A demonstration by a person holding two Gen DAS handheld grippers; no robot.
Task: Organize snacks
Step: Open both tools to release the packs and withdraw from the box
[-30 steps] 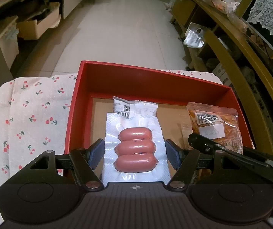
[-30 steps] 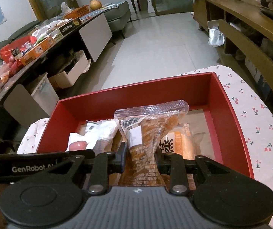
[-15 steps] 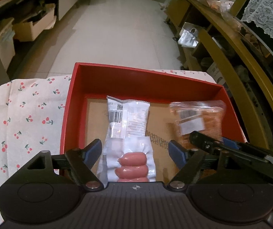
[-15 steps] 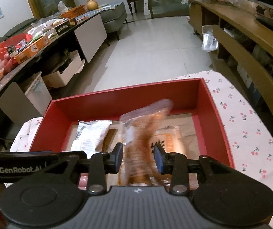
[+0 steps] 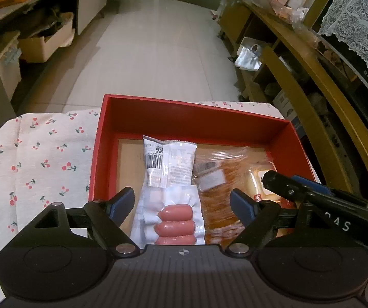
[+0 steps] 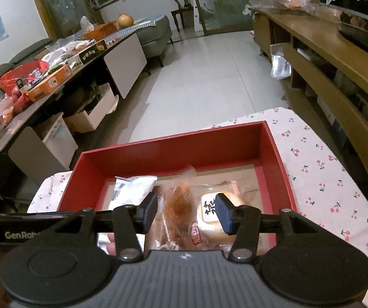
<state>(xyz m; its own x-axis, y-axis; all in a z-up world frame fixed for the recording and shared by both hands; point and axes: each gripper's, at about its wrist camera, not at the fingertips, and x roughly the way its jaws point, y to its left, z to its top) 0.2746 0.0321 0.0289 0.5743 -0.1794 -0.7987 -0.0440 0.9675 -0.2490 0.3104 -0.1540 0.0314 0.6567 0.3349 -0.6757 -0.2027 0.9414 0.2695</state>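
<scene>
A red box sits on the cherry-print cloth. Inside lie a vacuum pack of pink sausages, a white wrapped snack, a clear bag of orange-brown snack and a pastry pack with a black character. My left gripper is open above the sausage pack at the box's near end. My right gripper is open, with the orange bag loose and blurred between its fingers. Its finger shows at the right of the left wrist view.
The cherry-print cloth covers the table on both sides of the box. A wooden shelf unit runs along the right. A cluttered counter stands on the left, with tiled floor beyond.
My right gripper opened and let go of the orange-brown bag, which dropped into the box beside the sausages. Both grippers pulled back from the box.
</scene>
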